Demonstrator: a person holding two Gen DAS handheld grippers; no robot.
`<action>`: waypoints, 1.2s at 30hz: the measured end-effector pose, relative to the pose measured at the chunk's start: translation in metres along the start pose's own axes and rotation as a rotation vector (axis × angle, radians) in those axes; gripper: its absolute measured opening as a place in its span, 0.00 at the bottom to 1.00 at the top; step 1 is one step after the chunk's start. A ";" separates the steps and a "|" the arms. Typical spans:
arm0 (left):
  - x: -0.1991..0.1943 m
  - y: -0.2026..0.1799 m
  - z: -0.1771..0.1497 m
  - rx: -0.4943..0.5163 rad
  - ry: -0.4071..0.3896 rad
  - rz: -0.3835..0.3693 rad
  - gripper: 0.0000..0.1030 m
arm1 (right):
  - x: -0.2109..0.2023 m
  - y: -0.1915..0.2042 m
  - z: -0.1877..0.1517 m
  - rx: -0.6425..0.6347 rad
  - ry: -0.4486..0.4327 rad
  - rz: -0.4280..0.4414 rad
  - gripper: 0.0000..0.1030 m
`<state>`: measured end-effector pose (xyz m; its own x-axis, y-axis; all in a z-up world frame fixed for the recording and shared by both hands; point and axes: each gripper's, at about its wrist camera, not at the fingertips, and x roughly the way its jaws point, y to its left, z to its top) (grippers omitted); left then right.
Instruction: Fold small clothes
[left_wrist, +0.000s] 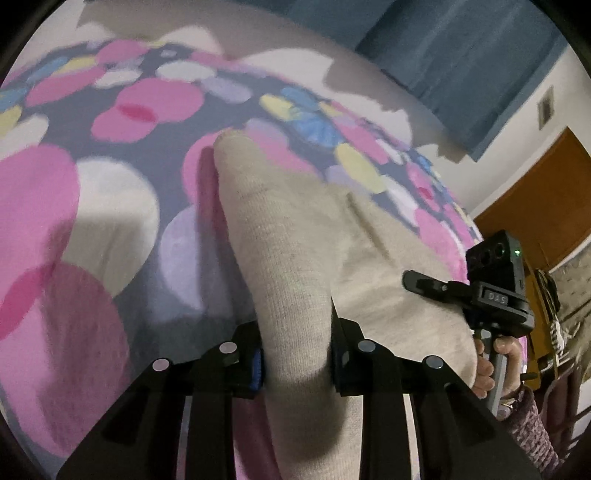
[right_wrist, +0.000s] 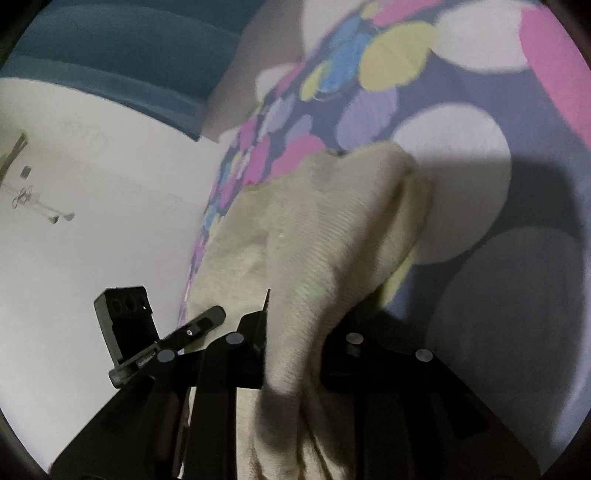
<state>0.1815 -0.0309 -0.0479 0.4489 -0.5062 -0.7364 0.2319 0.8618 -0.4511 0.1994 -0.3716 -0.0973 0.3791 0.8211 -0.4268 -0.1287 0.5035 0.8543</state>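
Both grippers, left (left_wrist: 295, 365) and right (right_wrist: 295, 354), have jaws clamped on the beige garment (left_wrist: 295, 258) over the spotted blanket (left_wrist: 122, 177).

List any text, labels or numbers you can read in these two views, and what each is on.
"DAS": the likely reading, on a small label plate on the right gripper's camera mount, seen from the left wrist view.
Small light lettering on the left gripper's mount, in the right wrist view: too blurred to read.
Nothing else carries text.

I am pinching a matt, ribbed beige knit garment (left_wrist: 291, 258) in my matt black plastic left gripper (left_wrist: 295, 363); the fleecy blanket (left_wrist: 122, 177) is looking soft.
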 end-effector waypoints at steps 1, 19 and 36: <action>0.005 0.004 -0.002 -0.009 0.005 -0.005 0.27 | 0.000 -0.003 0.000 0.015 -0.003 0.008 0.18; -0.045 -0.004 -0.074 -0.031 0.051 -0.177 0.64 | -0.061 0.019 -0.060 -0.080 0.049 -0.119 0.71; -0.059 -0.019 -0.090 -0.029 0.035 -0.193 0.15 | -0.071 0.018 -0.101 0.000 0.044 -0.050 0.14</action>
<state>0.0727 -0.0199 -0.0410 0.3678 -0.6629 -0.6521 0.2850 0.7479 -0.5995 0.0778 -0.3935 -0.0822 0.3444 0.8058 -0.4817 -0.1103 0.5443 0.8316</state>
